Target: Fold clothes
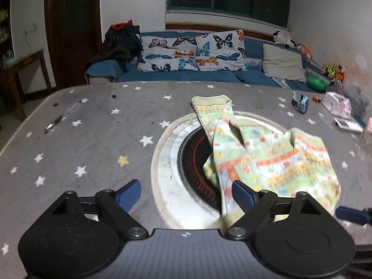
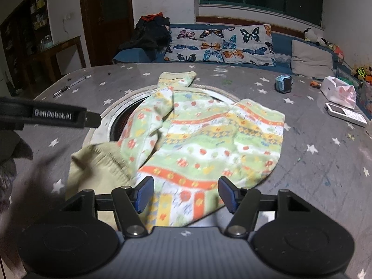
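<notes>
Both wrist views low, close, sharing garment point(image 1: 267, 160), sofa point(image 2: 279, 39)

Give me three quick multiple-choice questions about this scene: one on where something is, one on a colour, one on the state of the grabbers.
1. Where does the patterned garment lie?
A. on the sofa
B. on the star-print table, partly over the round cooktop
C. on the floor

2. What colour are the finger pads?
A. red
B. white
C. blue

3. How do the left gripper and right gripper stand?
A. both open, holding nothing
B. both shut on cloth
C. only the right is shut

Answers: 1 B, the cloth drapes over the cooktop set in the table. 2 C, the pads show blue. 3 A, the fingers stand wide apart.
</notes>
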Action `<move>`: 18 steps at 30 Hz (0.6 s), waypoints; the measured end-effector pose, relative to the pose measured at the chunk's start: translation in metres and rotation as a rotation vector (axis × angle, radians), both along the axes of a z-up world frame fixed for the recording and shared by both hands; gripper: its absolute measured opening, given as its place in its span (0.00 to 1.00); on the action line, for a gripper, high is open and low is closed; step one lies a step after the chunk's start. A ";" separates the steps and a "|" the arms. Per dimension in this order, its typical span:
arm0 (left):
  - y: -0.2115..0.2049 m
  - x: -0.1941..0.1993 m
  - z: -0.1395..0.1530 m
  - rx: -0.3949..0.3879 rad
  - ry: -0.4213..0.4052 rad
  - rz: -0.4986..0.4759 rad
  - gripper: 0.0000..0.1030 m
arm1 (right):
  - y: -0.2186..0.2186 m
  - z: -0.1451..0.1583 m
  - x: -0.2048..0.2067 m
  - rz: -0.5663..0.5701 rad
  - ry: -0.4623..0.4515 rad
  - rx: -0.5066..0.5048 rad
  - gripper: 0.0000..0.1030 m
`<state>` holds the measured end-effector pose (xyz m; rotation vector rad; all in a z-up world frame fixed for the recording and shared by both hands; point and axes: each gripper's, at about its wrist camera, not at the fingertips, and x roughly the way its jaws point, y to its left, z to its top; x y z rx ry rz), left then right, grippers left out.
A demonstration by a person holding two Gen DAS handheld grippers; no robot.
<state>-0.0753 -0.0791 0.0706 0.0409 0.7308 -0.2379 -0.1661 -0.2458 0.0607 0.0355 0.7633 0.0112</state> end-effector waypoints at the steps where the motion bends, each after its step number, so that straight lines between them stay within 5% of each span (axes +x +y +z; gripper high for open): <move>1: -0.001 0.006 0.000 -0.011 0.010 -0.004 0.83 | -0.003 0.001 0.004 -0.002 -0.001 0.001 0.57; 10: -0.023 0.069 0.000 -0.054 0.071 -0.025 0.78 | -0.034 0.007 0.058 -0.035 -0.009 0.036 0.45; 18: -0.035 0.117 -0.016 -0.057 0.131 -0.048 0.54 | -0.047 0.004 0.134 -0.011 -0.010 0.067 0.45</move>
